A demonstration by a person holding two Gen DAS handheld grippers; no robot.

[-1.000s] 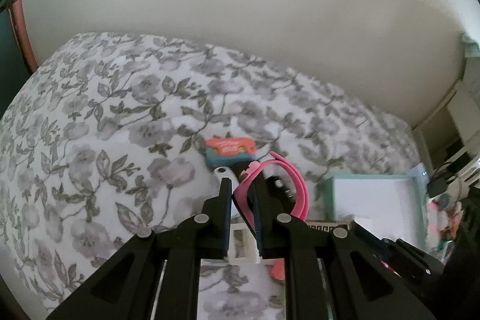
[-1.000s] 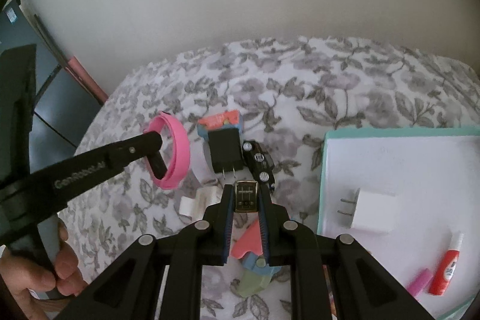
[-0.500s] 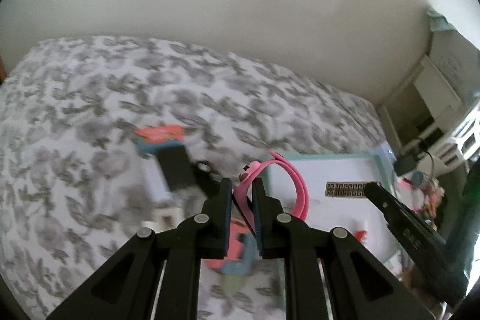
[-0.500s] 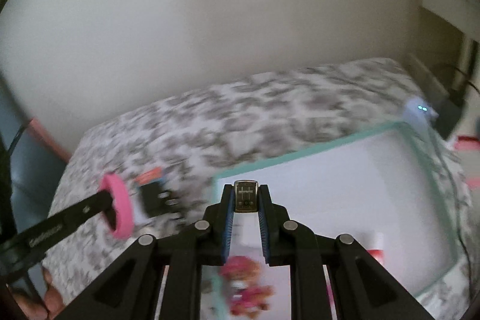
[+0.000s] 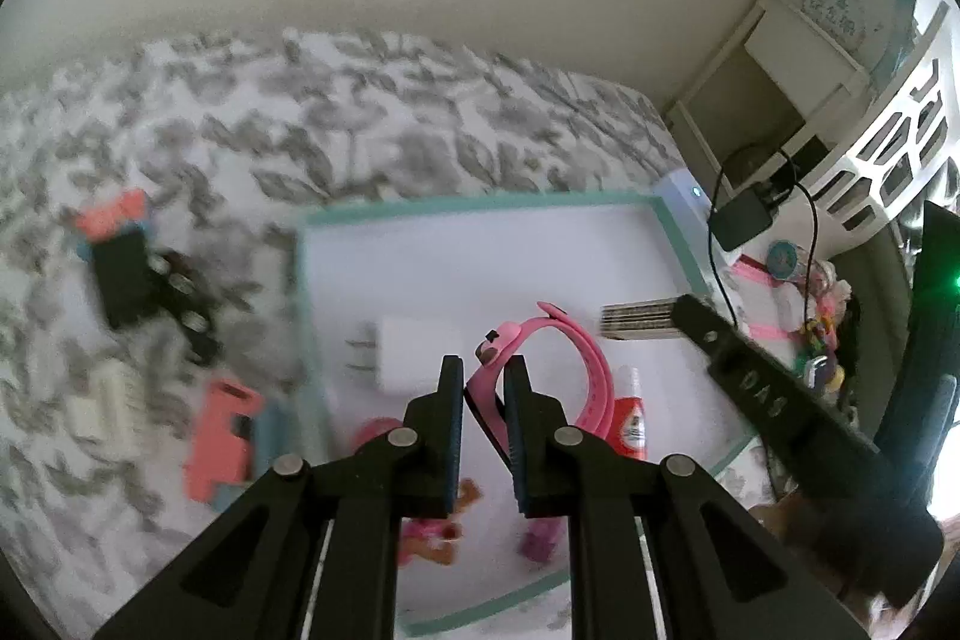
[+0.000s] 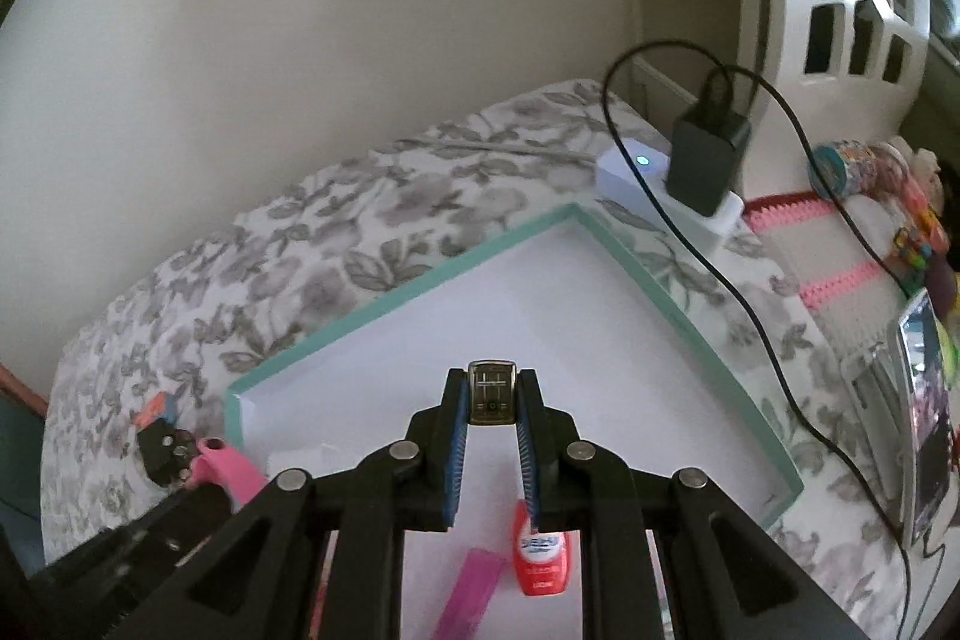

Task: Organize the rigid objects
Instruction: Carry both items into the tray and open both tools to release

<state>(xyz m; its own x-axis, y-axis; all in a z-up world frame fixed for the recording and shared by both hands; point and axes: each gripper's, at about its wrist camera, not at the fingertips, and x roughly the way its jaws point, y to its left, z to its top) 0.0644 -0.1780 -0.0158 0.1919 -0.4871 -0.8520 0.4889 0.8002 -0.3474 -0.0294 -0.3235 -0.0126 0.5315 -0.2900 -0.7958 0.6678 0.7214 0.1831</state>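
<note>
Both grippers clamped | left gripper [image 5: 483, 381]: pink band [image 5: 576, 370] | right gripper [image 6: 492, 394]: watch face [image 6: 492, 391] | tray [image 6: 414, 289]: glue [image 6: 540, 556], charger [image 5: 414, 353]

Both grippers, carrying the pink band [image 5: 591, 370] and small metal piece [image 6: 492, 393], have swung over the teal-rimmed tray [image 6: 414, 283].

Soft daylight fills both pictures, and nothing is very dark or very bright. The round lens bends everything, and the corners go black. In the left wrist view the flowered bed cover [image 5: 360, 112] looks smeared, and the small things near the bed's left edge are fuzzy. The white tray [image 5: 480, 268] is a bit clearer. The right wrist view is sharp. Bright light glows at its right edge. Shadows are faint.
</note>
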